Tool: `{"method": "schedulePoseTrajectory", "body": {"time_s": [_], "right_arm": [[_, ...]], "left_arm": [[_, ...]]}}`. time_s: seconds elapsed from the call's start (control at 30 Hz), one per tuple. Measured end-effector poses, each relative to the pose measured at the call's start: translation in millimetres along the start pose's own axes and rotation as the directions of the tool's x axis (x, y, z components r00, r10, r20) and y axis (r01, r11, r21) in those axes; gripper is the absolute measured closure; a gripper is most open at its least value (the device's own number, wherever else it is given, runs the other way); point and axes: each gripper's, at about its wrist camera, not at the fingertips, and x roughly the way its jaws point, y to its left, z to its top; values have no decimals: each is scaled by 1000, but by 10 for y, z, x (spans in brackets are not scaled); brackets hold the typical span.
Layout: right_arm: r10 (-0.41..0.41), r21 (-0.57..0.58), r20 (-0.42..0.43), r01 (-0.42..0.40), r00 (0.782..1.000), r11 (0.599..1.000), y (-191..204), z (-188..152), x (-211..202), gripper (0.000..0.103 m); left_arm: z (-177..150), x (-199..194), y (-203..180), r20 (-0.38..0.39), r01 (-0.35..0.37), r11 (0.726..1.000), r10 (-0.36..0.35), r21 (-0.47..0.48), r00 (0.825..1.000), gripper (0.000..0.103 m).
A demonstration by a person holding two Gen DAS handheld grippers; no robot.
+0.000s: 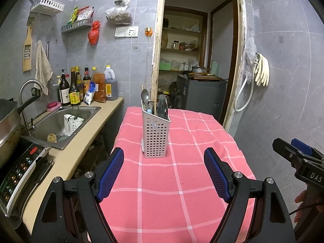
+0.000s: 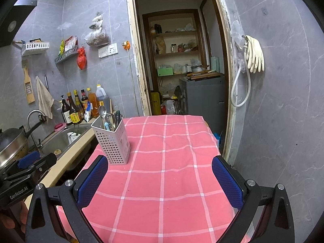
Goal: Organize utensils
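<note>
On the checked tabletop [image 1: 182, 182], utensils [image 1: 157, 105] are seen gathered in the caddy [image 1: 156, 135], both claws [image 1: 164, 174] [image 2: 160, 180] held apart and empty, no loose piece left visible to grasp.

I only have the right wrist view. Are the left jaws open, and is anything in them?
Observer: The left gripper is open and holds nothing; only the pink checked cloth shows between its jaws.
Operator: Where's the utensil holder from that side?
Observer: The utensil holder stands upright straight ahead, centred between the jaws, beyond their tips.
Operator: What's on the counter nearer than the sink?
Observer: An induction cooker with a button panel sits there, next to the sink.
</note>
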Motion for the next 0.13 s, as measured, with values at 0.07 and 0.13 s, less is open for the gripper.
{"method": "schedulePoseTrajectory", "body": {"time_s": [0.07, 0.13], "right_arm": [[0, 1, -7, 0, 1000, 1000, 18, -33, -1, 0], [-3, 7, -21, 3, 1000, 1000, 86, -96, -18, 0]], "left_arm": [[23, 48, -13, -7, -2, 1000, 2, 1, 1000, 27], [24, 82, 2, -16, -5, 1000, 5, 2, 1000, 27]]}}
